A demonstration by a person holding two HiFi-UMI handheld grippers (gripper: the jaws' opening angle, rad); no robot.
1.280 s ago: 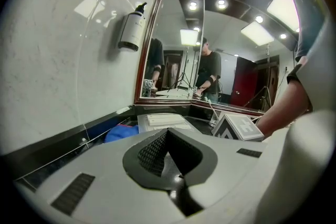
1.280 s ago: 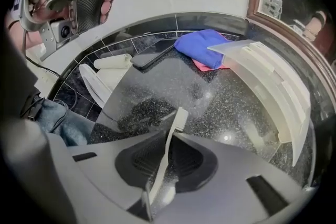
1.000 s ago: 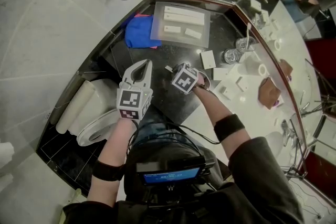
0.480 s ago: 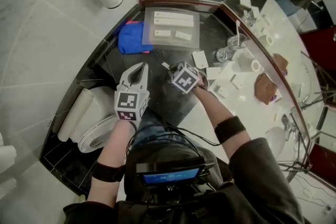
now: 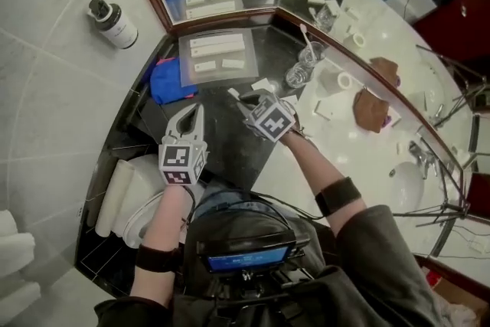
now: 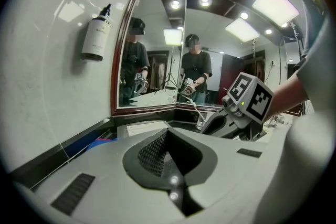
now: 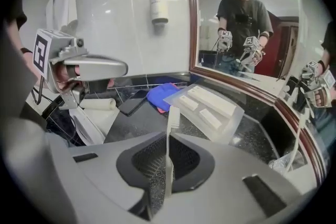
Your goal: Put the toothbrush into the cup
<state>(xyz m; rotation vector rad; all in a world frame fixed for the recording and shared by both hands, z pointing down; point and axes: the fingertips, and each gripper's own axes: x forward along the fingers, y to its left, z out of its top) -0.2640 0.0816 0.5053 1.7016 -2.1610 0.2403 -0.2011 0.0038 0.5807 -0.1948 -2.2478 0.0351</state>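
Jaws of the right gripper stand narrow, pinching a thin white plastic toothbrush — upright above the dark speckled stone bench. Left gripper jaws are pressed together — a clear glass cup stands near.

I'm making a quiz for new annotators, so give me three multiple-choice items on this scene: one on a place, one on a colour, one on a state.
1. Where is the pump bottle? A on the wall; B in the tray; C in a cup.
2. What colour is the crumpled cloth? A yellow; B blue; C green.
3. The right gripper is: A open and empty; B shut and empty; C shut on the toothbrush.
Answers: 1 A, it is mounted on the tiles; 2 B, it shows blue in two views; 3 C, the jaws pinch the white handle.
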